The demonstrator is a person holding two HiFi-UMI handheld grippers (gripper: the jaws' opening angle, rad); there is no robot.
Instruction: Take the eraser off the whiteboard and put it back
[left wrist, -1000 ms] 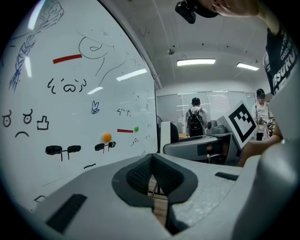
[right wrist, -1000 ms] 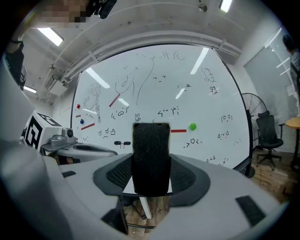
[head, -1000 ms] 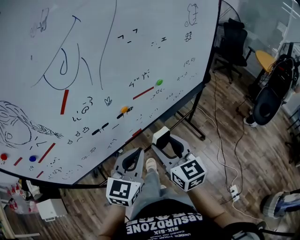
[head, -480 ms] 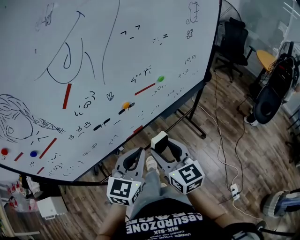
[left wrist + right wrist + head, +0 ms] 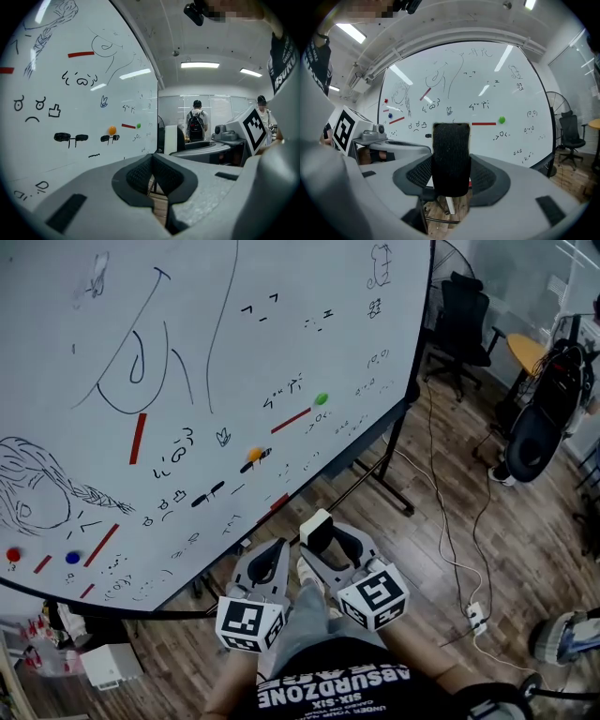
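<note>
Eraser position: clamped between the jaws of the right gripper, off the whiteboard and well apart from it. The jaws stand wide and press on the eraser's two side faces.

Orientation: in the right gripper view the eraser stands upright, long axis vertical, with its black felt face turned back toward the camera. The head view shows only its white top end.

Governing relation: the whiteboard lies straight ahead of the right gripper, beyond the eraser. The face opposite the felt therefore points at the board. The open area below the red strip and green magnet sits directly behind the eraser.

Left gripper: jaws closed together, nothing between them. It is held just beside the right gripper, about equally far from the board.

Not determinable:
- The eraser's board-side face shows in no view.
- Its lower end is hidden behind the jaw pads.
- No mark on the board shows where the eraser belongs.
</note>
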